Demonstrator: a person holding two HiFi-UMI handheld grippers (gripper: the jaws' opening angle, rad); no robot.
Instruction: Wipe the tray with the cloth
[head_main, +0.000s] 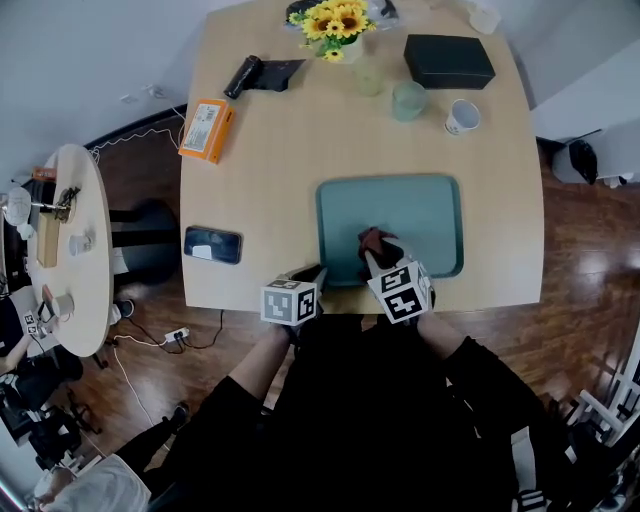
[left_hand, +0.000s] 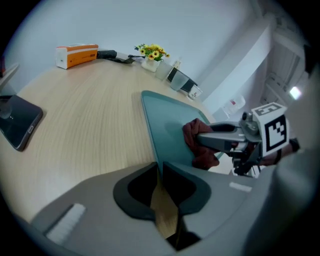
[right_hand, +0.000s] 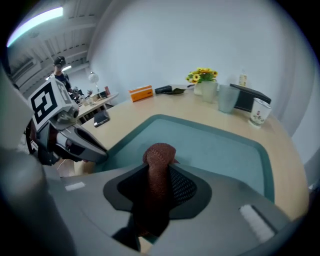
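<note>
A teal tray (head_main: 430, 215) lies on the wooden table near its front edge. My right gripper (head_main: 378, 258) is shut on a bunched dark red cloth (head_main: 375, 242) that rests on the tray's near part; the cloth (right_hand: 159, 155) stands up between the jaws over the tray (right_hand: 220, 150). My left gripper (head_main: 312, 275) sits at the tray's near left corner. In the left gripper view its jaws are closed with the tray's rim (left_hand: 150, 125) running into their tips. That view also shows the cloth (left_hand: 197, 145) and the right gripper (left_hand: 202, 136) to the right.
A black phone (head_main: 212, 244) lies left of the tray. Farther back are an orange box (head_main: 206, 130), yellow flowers (head_main: 337, 20), a black box (head_main: 448, 60), a green glass (head_main: 408, 100) and a white mug (head_main: 462, 117). A round side table (head_main: 70, 250) stands at the left.
</note>
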